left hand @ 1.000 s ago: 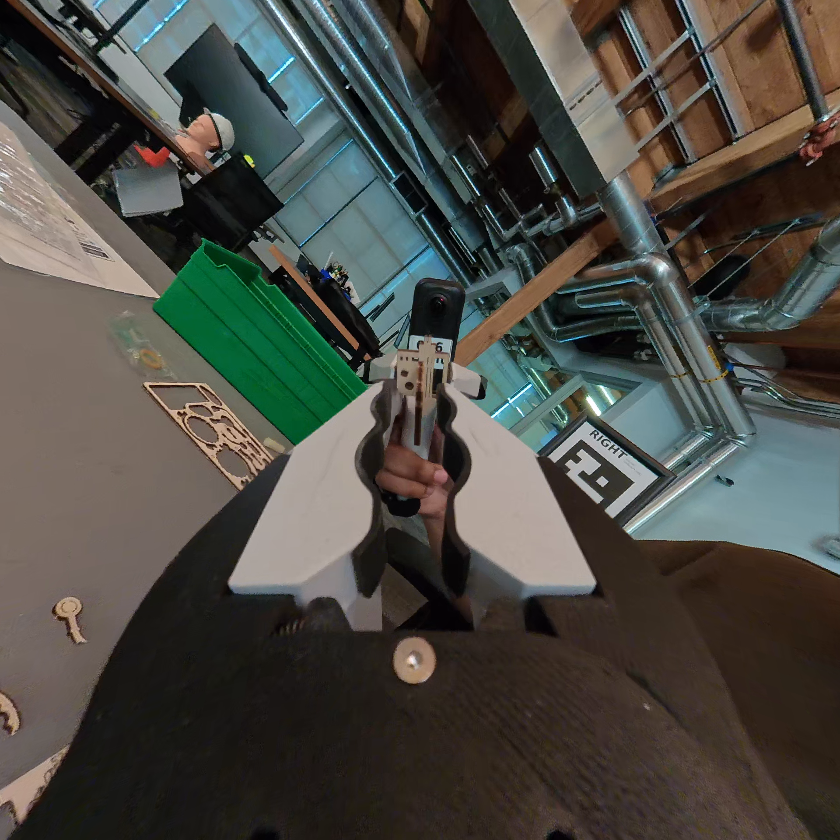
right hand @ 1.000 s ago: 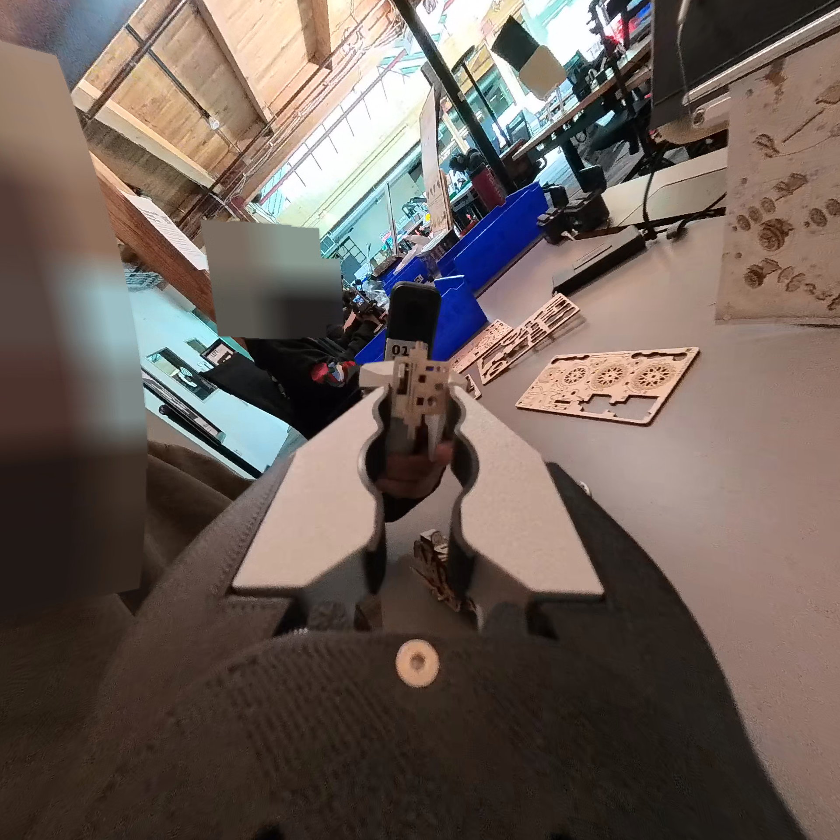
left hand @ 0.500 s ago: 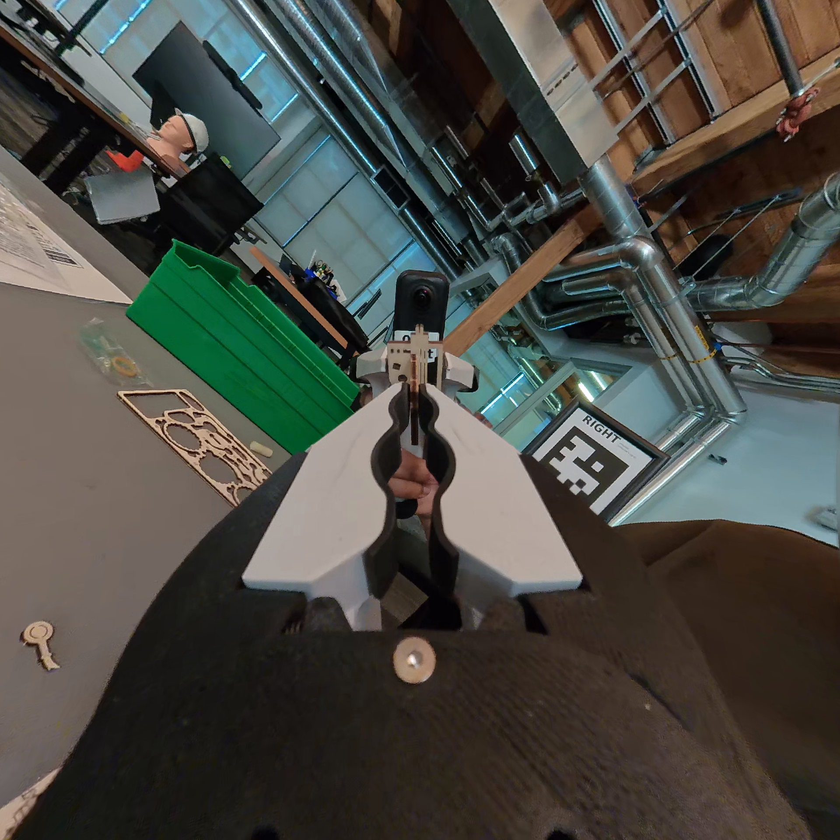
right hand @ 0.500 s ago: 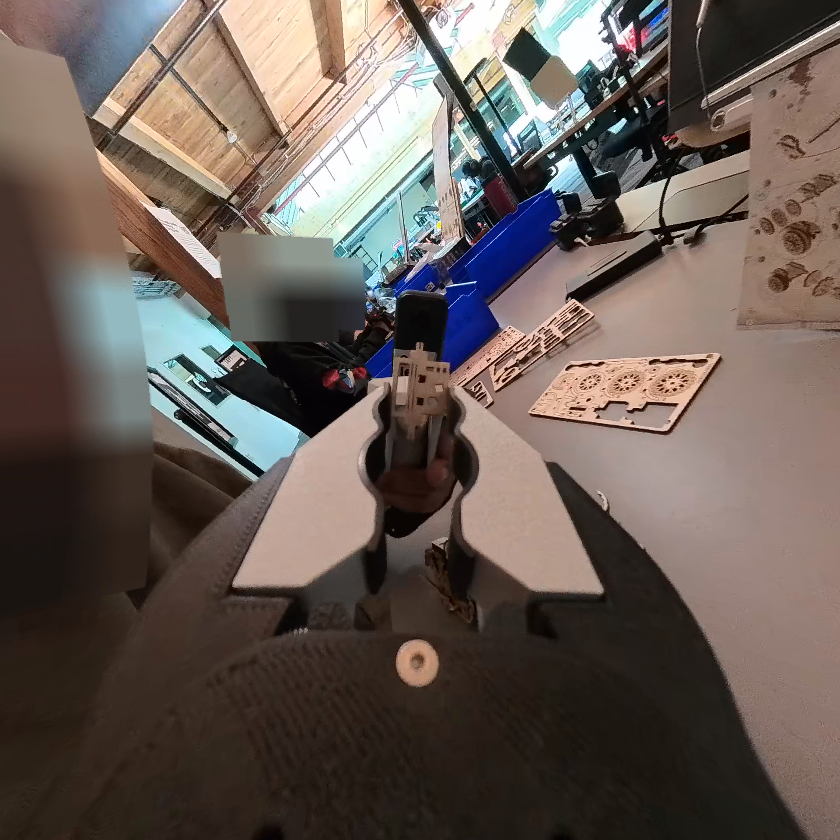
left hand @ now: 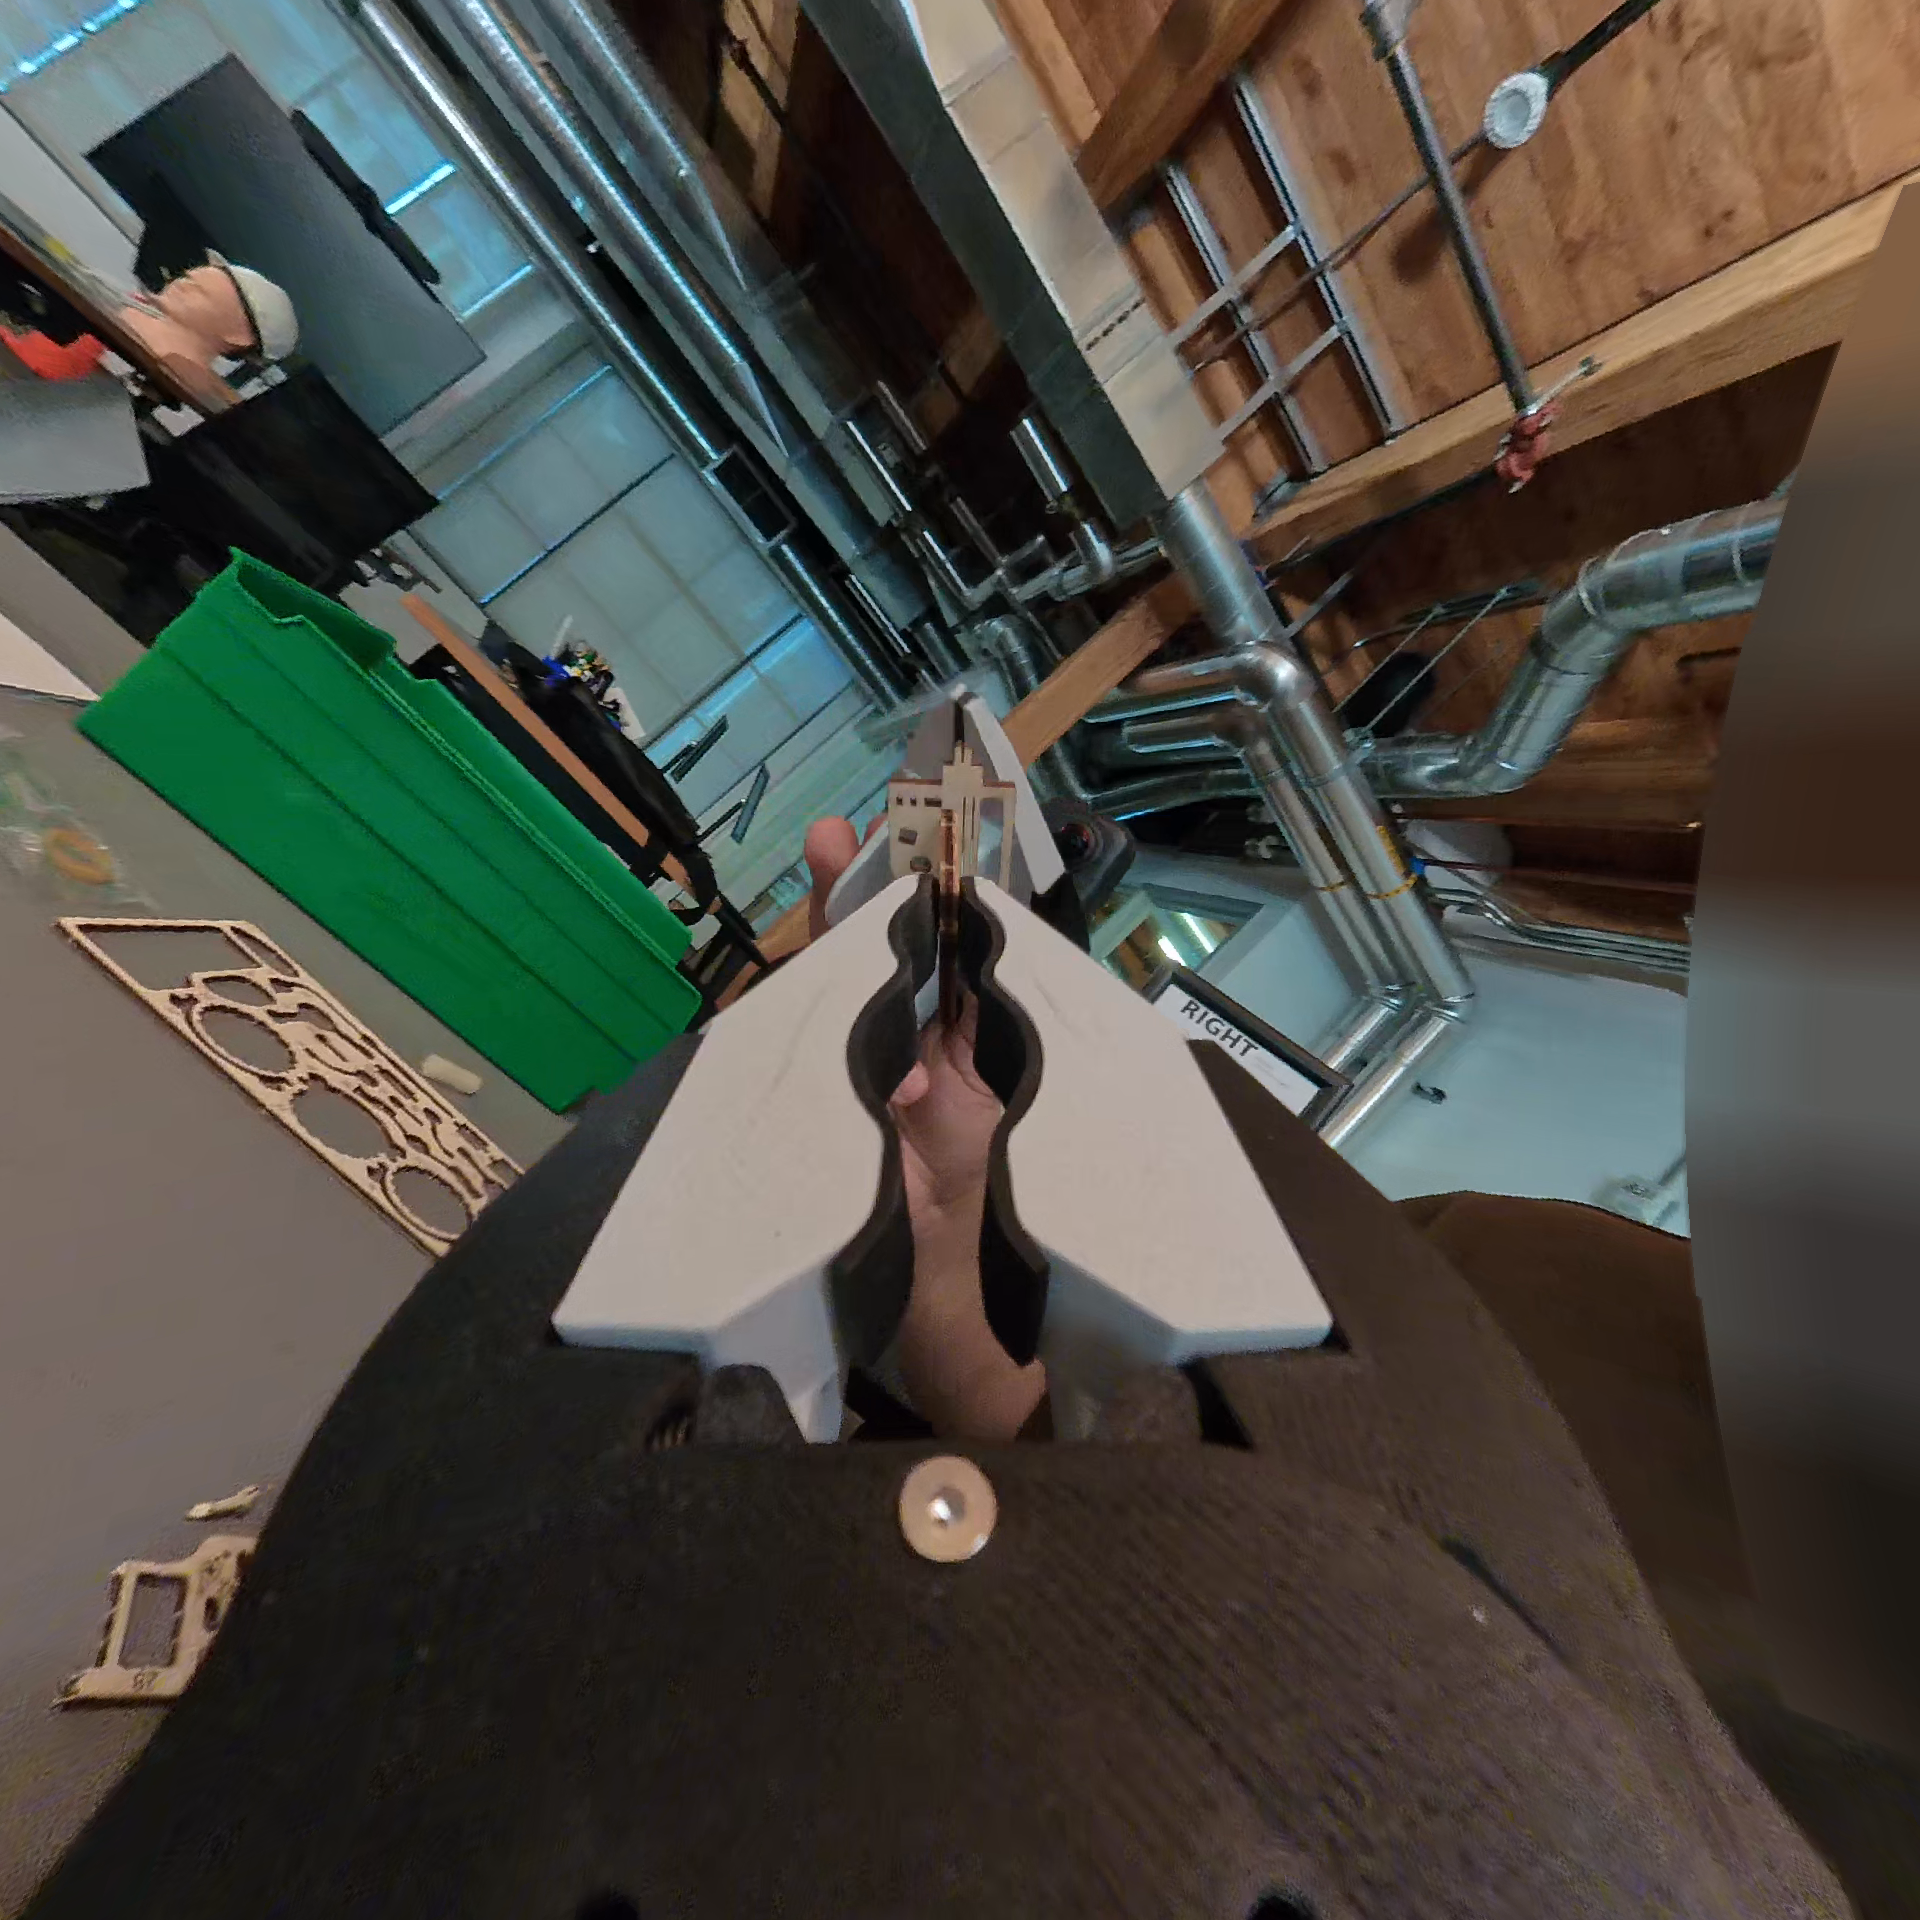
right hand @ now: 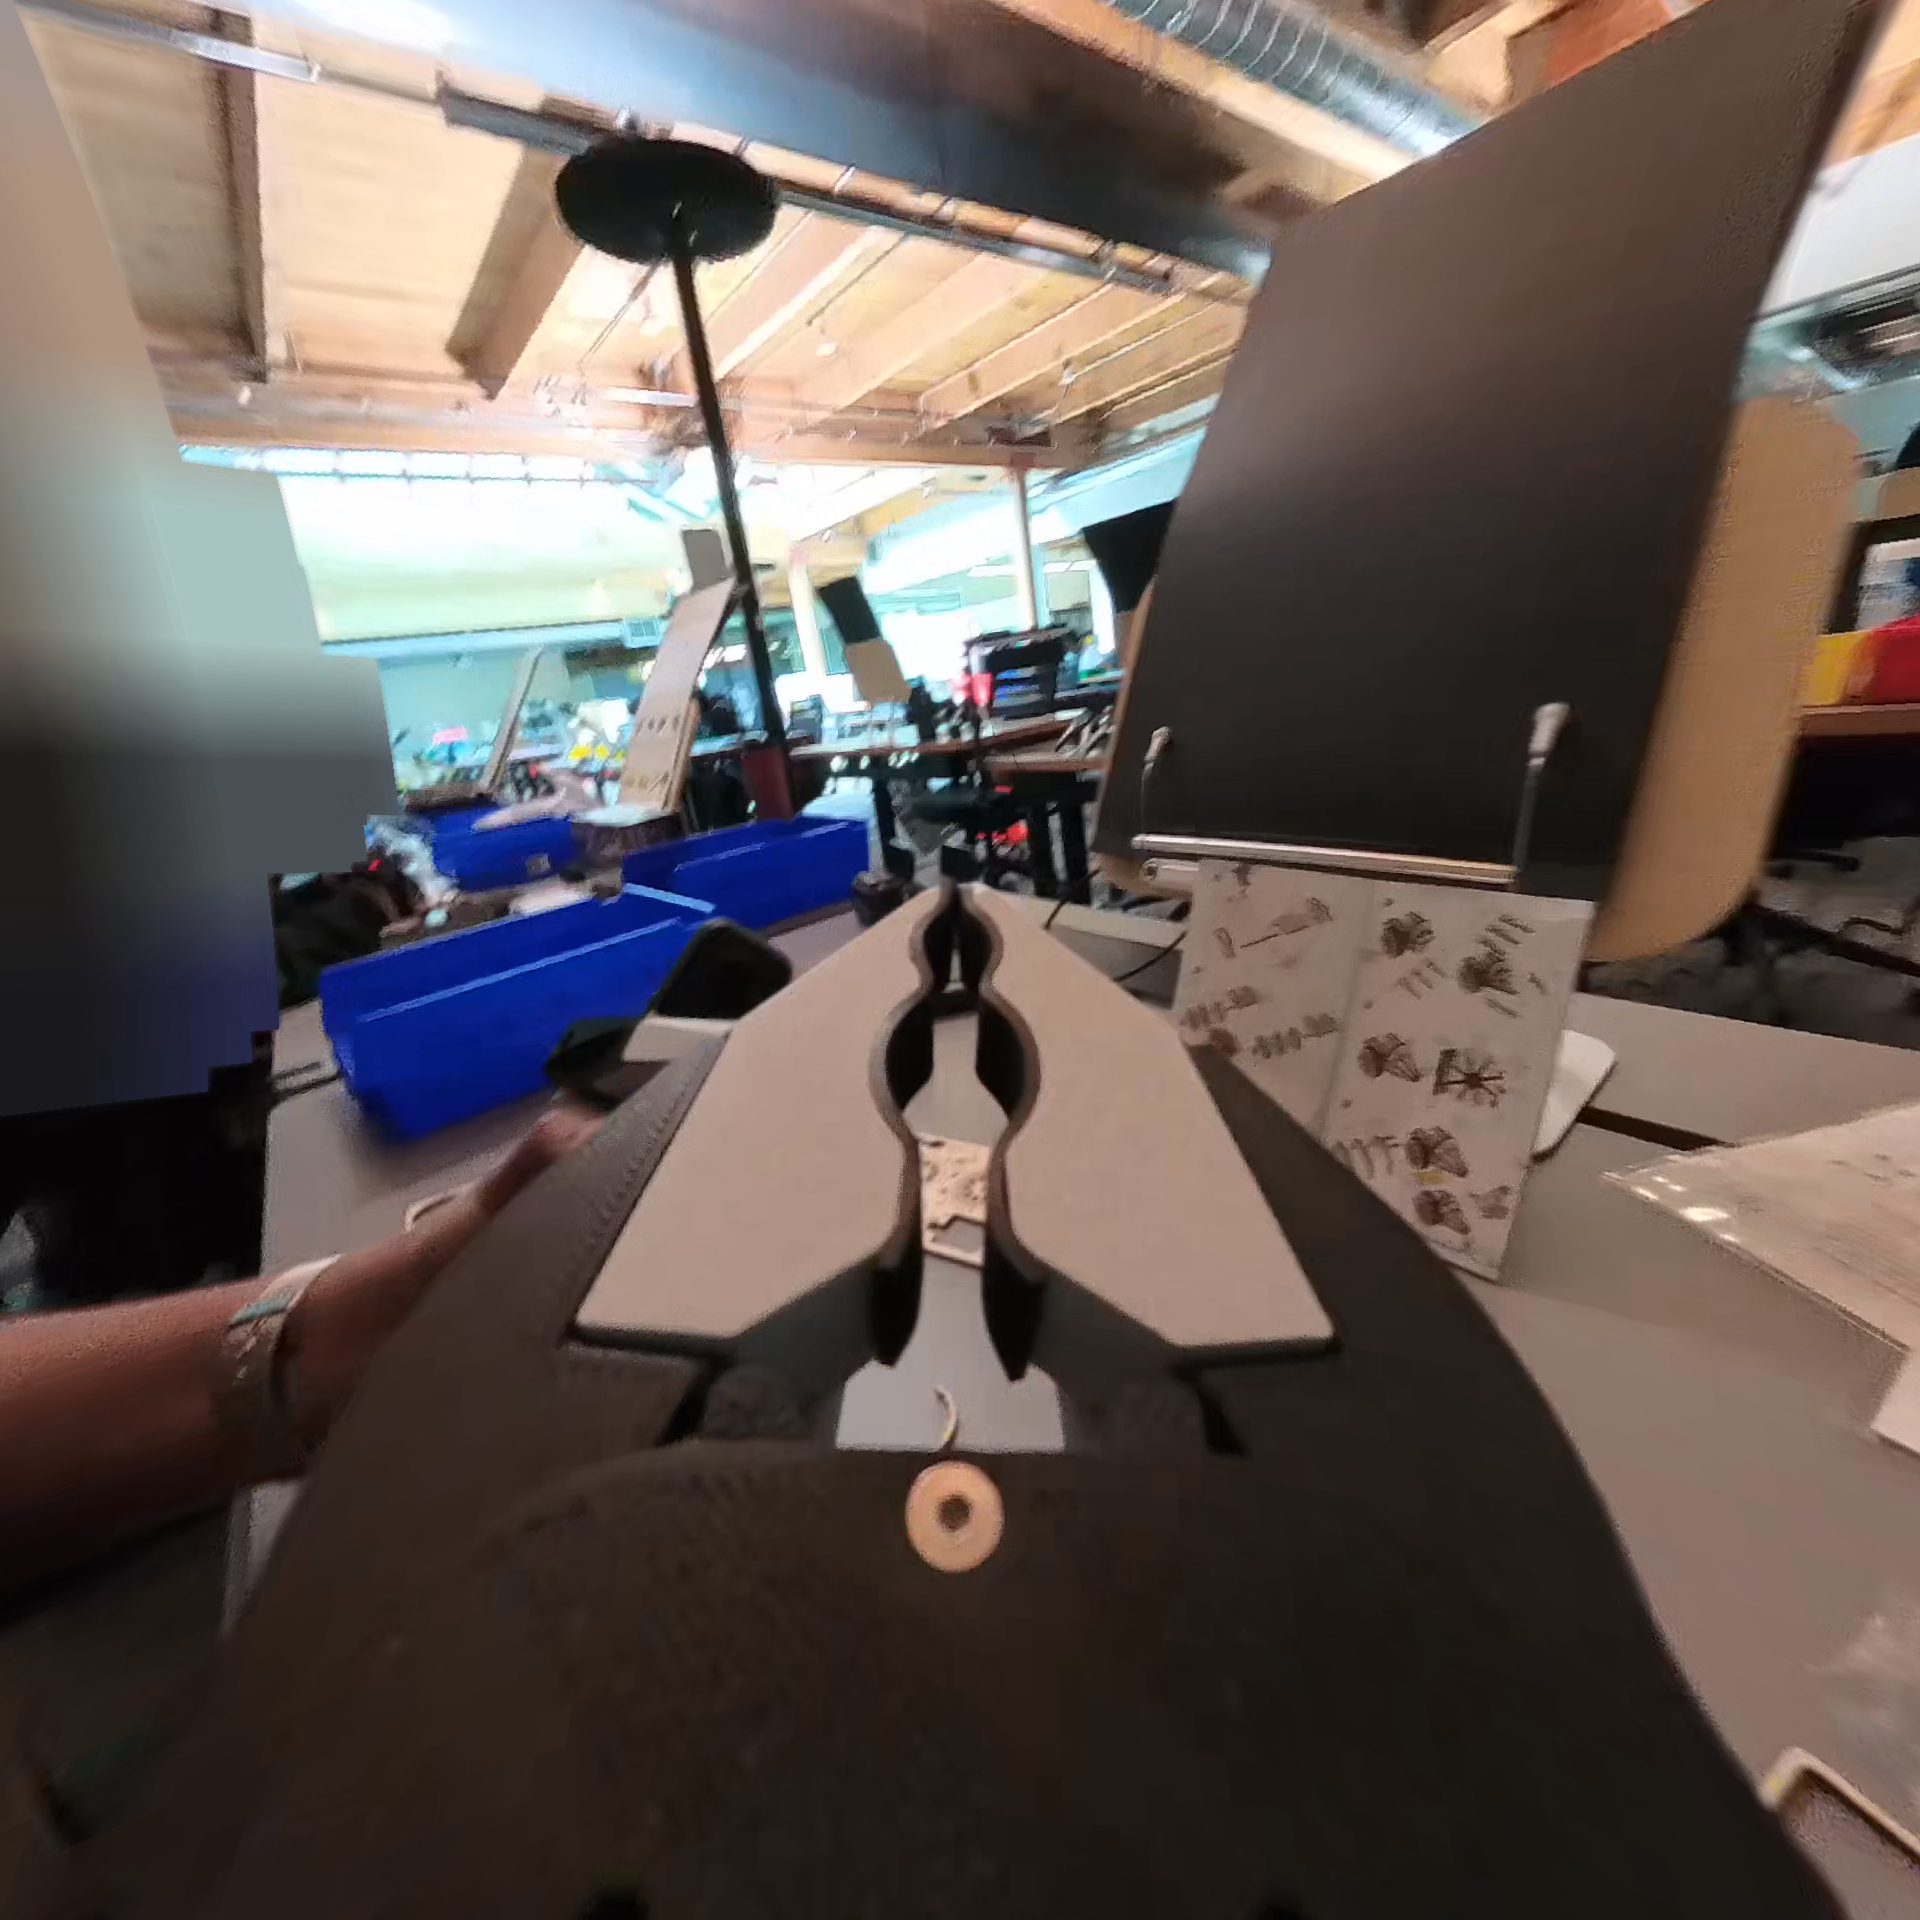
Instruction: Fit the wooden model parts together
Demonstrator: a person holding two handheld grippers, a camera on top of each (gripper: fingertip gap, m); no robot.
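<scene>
My left claw (left hand: 943, 883) is pinched shut on a thin wooden part (left hand: 948, 831), edge-on, raised off the grey surface (left hand: 156, 1195). My right claw (right hand: 951, 914) looks closed and empty, though blur makes that uncertain. The ply looks light, stiff and brittle; I'd grip its broad faces, never the slender tabs.

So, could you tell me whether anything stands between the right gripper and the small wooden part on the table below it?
Nothing visible does. The wooden part shows through the gap behind the right gripper's closed fingers, lying on the grey table with nothing over it.
</scene>
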